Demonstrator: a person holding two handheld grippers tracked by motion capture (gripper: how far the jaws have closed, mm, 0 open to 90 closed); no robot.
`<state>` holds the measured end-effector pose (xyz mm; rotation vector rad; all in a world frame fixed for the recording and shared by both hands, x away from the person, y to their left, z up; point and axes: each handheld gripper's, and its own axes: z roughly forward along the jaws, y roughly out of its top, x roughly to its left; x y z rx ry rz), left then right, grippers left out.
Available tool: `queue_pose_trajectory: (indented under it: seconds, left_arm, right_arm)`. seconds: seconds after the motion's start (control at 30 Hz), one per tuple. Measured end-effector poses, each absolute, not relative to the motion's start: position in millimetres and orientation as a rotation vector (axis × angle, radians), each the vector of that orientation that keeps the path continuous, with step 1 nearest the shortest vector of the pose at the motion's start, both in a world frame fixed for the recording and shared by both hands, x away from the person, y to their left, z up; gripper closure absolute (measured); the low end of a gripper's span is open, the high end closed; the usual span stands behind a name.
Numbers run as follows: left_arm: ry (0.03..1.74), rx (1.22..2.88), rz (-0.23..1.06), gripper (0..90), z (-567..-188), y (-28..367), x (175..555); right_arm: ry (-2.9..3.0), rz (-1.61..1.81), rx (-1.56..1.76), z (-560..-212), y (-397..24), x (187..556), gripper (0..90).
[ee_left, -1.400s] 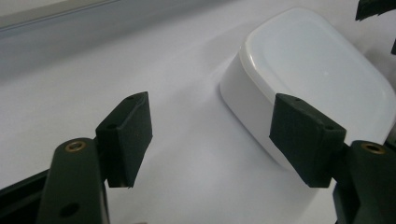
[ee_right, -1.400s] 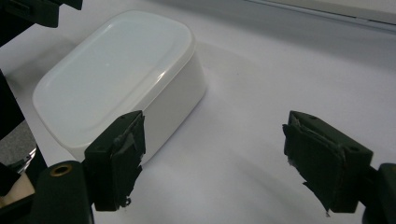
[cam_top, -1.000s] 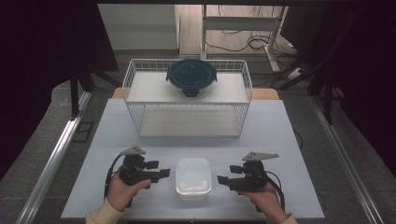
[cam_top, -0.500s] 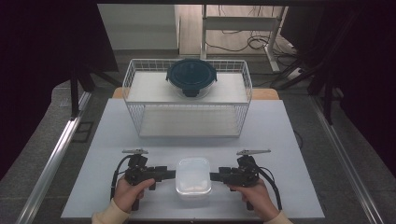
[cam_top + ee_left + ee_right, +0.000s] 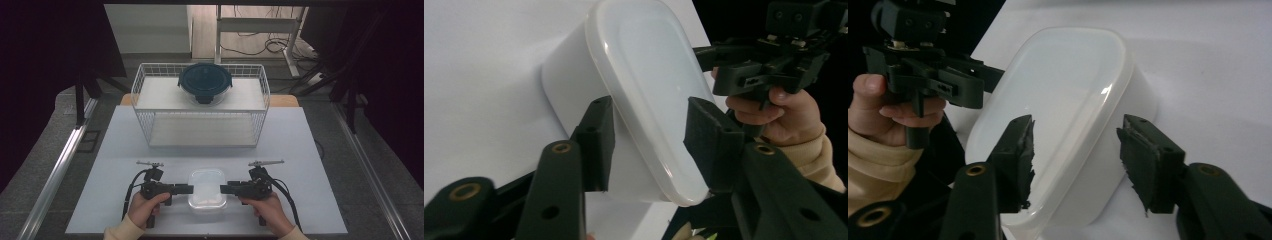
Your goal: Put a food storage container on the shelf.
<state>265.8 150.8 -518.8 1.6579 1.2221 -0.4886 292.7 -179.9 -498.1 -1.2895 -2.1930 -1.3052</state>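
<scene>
The white container (image 5: 207, 188), a rounded-cornered translucent plastic box with a smooth lid, sits near the front edge of my matte white table (image 5: 300, 150), between my two tools. My left gripper (image 5: 186, 189) and right gripper (image 5: 226, 188) have just been closing, each straddling a lid edge, pads not yet pressing. The right gripper view shows frayed rubber on my pads (image 5: 1020, 150). Farther back, the high view shows a white wire basket (image 5: 200, 107) holding a round dark-blue lidded bowl (image 5: 205, 82).

Left gripper (image 5: 189, 189): held level in left hand (image 5: 146, 206), pointing inward, jaws part-open, just been closing. Right gripper (image 5: 224, 188): held level in right hand (image 5: 264, 206), facing the left, jaws part-open, likewise closing
</scene>
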Motion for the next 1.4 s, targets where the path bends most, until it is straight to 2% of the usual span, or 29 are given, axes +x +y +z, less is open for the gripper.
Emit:
queue_pose_trajectory:
  seconds: [0.2,0.37,0.93,1.4]
  left_arm:
    - [1.257,1.628,-0.509,65.3,-522.4,152.3,265.2]
    - [1.256,1.638,-0.481,67.8,-518.8,151.0,262.7]
    - [1.207,1.624,-0.436,77.2,-509.6,154.1,253.0]
    - [1.174,1.65,-0.365,80.5,-503.2,152.8,249.4]
  right_arm:
    - [-2.168,-1.275,-1.336,-499.7,-178.9,291.1,60.6]
    - [-2.107,-1.284,-1.366,-500.7,-183.2,290.0,66.3]
    - [-2.058,-1.344,-1.392,-492.3,-189.9,275.7,76.5]
    - [-2.129,-1.395,-1.366,-486.3,-189.0,272.1,79.9]
